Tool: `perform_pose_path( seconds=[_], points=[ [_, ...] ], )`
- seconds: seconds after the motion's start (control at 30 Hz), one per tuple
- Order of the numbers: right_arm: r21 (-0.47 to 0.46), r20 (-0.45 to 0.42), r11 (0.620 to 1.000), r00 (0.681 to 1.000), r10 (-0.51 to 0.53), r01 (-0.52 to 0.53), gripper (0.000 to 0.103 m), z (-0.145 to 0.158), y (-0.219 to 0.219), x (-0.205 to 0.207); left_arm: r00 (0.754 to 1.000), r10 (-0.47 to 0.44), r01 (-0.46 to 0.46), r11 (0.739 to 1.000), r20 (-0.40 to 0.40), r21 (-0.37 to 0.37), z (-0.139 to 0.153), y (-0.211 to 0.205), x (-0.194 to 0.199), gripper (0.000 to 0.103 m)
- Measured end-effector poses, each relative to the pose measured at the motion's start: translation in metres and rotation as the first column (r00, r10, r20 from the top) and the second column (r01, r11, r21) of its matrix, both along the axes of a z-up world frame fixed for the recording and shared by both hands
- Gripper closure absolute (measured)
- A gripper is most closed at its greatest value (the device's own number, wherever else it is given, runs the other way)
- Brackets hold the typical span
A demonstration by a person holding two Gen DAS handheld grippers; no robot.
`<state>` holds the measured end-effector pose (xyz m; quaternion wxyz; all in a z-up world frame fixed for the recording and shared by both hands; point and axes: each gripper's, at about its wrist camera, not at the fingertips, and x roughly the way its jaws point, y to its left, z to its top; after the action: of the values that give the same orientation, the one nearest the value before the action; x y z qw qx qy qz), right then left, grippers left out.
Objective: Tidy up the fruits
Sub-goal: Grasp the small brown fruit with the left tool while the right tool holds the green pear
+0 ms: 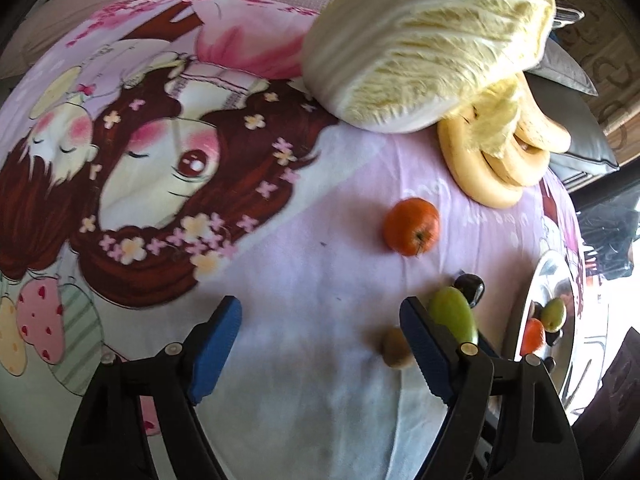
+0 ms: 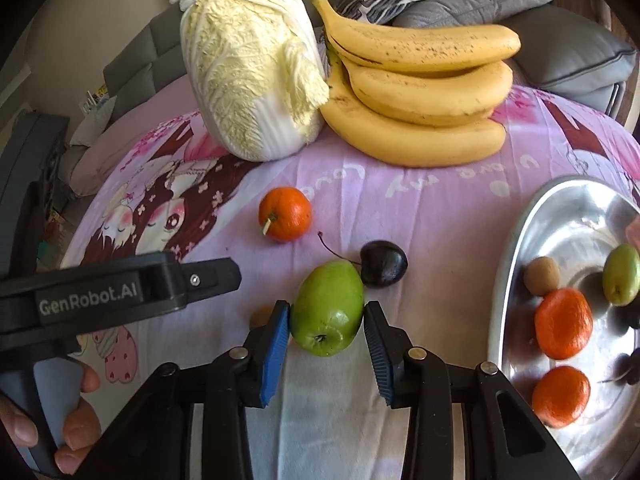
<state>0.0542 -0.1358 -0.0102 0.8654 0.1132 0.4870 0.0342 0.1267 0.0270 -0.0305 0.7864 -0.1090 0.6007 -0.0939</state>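
Approx half done: metal tray (image 2: 516, 264) held two oranges, a green fruit, a kiwi. Right gripper (image 2: 326, 320) jaws narrow, bracketing green fruit (image 2: 328, 308) on bed; contact unclear. Left gripper (image 1: 320, 336) jaws wide, empty. Orange (image 2: 285, 214), cherry (image 2: 383, 263), bananas (image 2: 420, 100) left.

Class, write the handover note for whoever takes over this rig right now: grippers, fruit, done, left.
Right gripper: jaws around the green fruit on the cloth, apparently touching; grip unconfirmed.
Left gripper: open, empty, hovering.
Done: steel tray holds two oranges, a green fruit, a kiwi and dark fruit.
Left: this green fruit, cherry, orange, kiwi, perhaps bananas. Cabbage is no fruit.
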Motion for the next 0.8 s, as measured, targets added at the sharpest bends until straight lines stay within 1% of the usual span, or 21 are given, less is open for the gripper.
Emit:
perform_pose_path(
  seconds=[0.07, 0.23, 0.3, 0.37, 0.57, 0.77, 0.8],
  points=[
    [0.005, -0.008, 1.000, 1.000, -0.003, 0.003, 0.062, 0.000, -0.003, -0.004, 1.000, -0.015, 0.015, 1.000, -0.001, -0.004, -0.001, -0.005, -0.002, 0.021],
    [-0.002, -0.020, 1.000, 1.000, -0.002, 0.002, 0.062, 0.000, -0.008, -0.013, 0.999, -0.051, 0.051, 0.999, -0.001, -0.010, 0.000, -0.020, -0.008, 0.027],
    [0.006, -0.029, 1.000, 1.000, -0.005, 0.006, 0.062, -0.001, -0.010, -0.014, 0.998, -0.070, 0.070, 0.997, -0.003, -0.014, -0.001, -0.029, -0.011, 0.038],
    [0.008, -0.033, 1.000, 0.999, -0.010, 0.010, 0.062, -0.001, -0.013, -0.015, 0.996, -0.092, 0.092, 0.995, -0.010, -0.027, -0.003, -0.038, -0.013, 0.040],
    [0.008, -0.042, 1.000, 0.999, -0.010, 0.010, 0.062, -0.001, -0.013, -0.016, 0.990, -0.137, 0.137, 0.990, -0.012, -0.031, -0.009, -0.067, -0.020, 0.056],
    [0.009, -0.044, 1.000, 0.999, -0.007, 0.008, 0.062, -0.002, -0.013, -0.015, 0.988, -0.155, 0.155, 0.988, -0.018, -0.028, -0.013, -0.083, -0.026, 0.058],
    [0.008, -0.044, 1.000, 0.999, -0.007, 0.007, 0.062, -0.002, -0.013, -0.016, 0.987, -0.158, 0.157, 0.987, -0.016, -0.024, -0.012, -0.081, -0.028, 0.060]
  ],
)
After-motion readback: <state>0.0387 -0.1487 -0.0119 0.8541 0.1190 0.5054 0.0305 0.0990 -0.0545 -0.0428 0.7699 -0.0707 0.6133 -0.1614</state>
